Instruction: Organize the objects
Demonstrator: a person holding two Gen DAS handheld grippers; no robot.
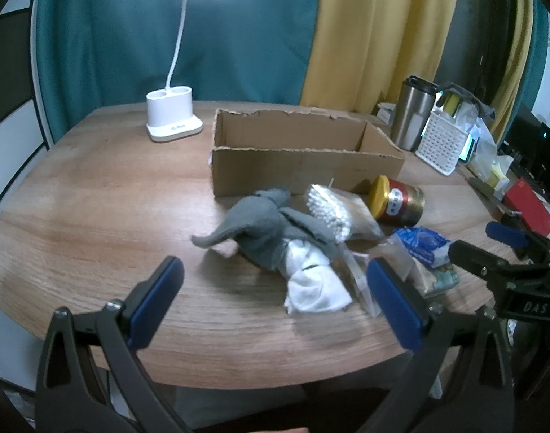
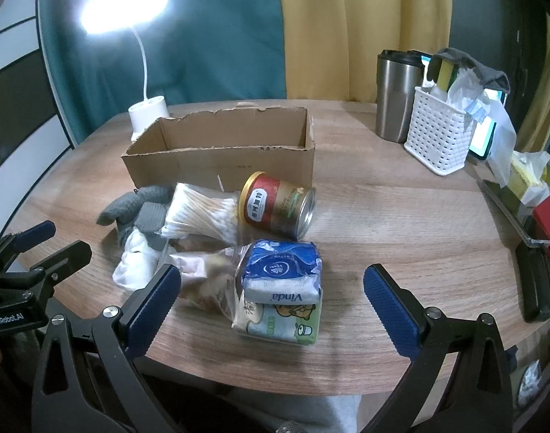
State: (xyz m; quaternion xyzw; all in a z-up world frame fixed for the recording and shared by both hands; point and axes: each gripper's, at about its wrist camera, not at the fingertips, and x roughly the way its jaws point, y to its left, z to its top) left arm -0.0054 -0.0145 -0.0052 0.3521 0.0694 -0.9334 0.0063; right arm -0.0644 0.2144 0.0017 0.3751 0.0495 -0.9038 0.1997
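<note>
An open cardboard box (image 1: pixel 303 158) (image 2: pixel 220 155) stands on the round wooden table (image 1: pixel 94 195). In front of it lies a pile: a grey glove (image 1: pixel 260 231) (image 2: pixel 130 205), a white cloth (image 1: pixel 314 285) (image 2: pixel 136 263), a bag of cotton swabs (image 1: pixel 329 209) (image 2: pixel 202 213), a red and gold can (image 1: pixel 397 200) (image 2: pixel 278 205) on its side, a blue tissue pack (image 1: pixel 422 241) (image 2: pixel 282 270) on a green pack (image 2: pixel 282 321), and a clear snack bag (image 2: pixel 206 281). My left gripper (image 1: pixel 275 296) is open above the cloth. My right gripper (image 2: pixel 273 299) is open around the tissue packs.
A white desk lamp (image 1: pixel 172 115) (image 2: pixel 148 108) stands behind the box. A steel tumbler (image 1: pixel 413 115) (image 2: pixel 395 93) and a white perforated basket (image 1: pixel 442 142) (image 2: pixel 440 130) stand at the back right. A red box (image 1: pixel 527 209) and other clutter line the right edge.
</note>
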